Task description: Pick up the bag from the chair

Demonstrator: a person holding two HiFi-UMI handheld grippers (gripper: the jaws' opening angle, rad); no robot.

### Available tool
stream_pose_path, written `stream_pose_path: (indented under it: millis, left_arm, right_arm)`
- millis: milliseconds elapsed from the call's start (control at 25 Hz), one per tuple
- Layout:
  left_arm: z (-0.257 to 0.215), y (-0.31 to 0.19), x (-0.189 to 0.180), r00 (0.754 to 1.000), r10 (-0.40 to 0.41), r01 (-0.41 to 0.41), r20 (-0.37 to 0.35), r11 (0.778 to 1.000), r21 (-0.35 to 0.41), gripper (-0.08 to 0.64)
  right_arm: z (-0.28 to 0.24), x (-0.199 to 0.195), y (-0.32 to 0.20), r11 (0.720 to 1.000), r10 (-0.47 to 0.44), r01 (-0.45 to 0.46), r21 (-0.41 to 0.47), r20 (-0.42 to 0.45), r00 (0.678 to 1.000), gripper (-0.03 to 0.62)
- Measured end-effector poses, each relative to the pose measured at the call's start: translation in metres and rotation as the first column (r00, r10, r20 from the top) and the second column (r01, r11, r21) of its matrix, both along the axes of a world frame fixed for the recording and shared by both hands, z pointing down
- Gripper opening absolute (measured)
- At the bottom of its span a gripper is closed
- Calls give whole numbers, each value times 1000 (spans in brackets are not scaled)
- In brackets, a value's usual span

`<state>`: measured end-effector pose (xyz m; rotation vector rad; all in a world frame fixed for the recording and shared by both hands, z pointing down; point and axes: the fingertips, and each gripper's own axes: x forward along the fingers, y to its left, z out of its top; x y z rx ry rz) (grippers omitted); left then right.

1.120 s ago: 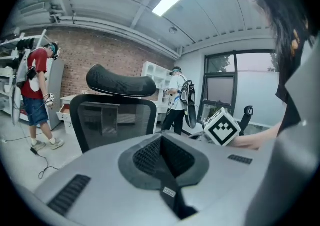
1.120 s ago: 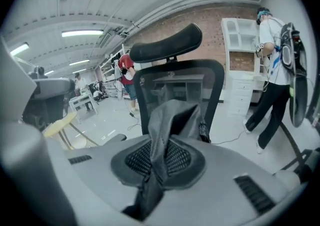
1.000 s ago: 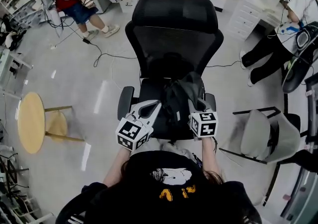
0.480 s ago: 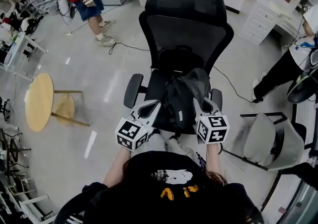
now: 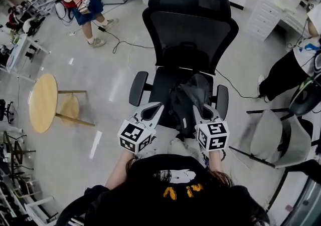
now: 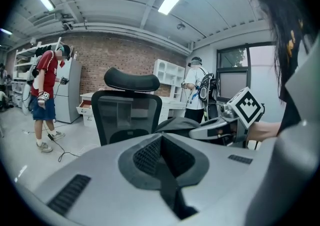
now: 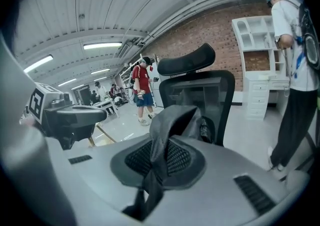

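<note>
Bag (image 5: 188, 100) over the near part of the chair (image 5: 193, 24) seat in the head view, between left gripper (image 5: 156, 106) and right gripper (image 5: 199, 108). Left gripper view: jaws together, empty, likely standing by. Right gripper view: clamped on a fold of bag fabric, for lifting.

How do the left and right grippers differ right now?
The right gripper is shut on a fold of the bag; the left gripper is shut with nothing between its jaws. The right gripper is at the bag's right edge, the left gripper off its left side. Both point toward the chair.
</note>
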<state>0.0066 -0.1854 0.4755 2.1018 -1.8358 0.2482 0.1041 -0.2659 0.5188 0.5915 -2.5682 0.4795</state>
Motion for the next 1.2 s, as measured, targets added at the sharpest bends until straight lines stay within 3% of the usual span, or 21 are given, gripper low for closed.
stream_pose_path:
  millis: [480,800,1200]
  left_arm:
    - [-7,72,-24,998,60,-59,-14,997,54,5]
    - [-4,124,-17,991,137,-137,4,988,70,5]
    - [-12,183,-25,989,148,-148,17,984,94,5]
  right_arm:
    - [-11,3,67,995,96,-95,27,-10,995,26]
    - [-24,7,110,990,129,-129,50,10,992,26]
    - [-36,6,169,985,156,-157,74,18,988,26]
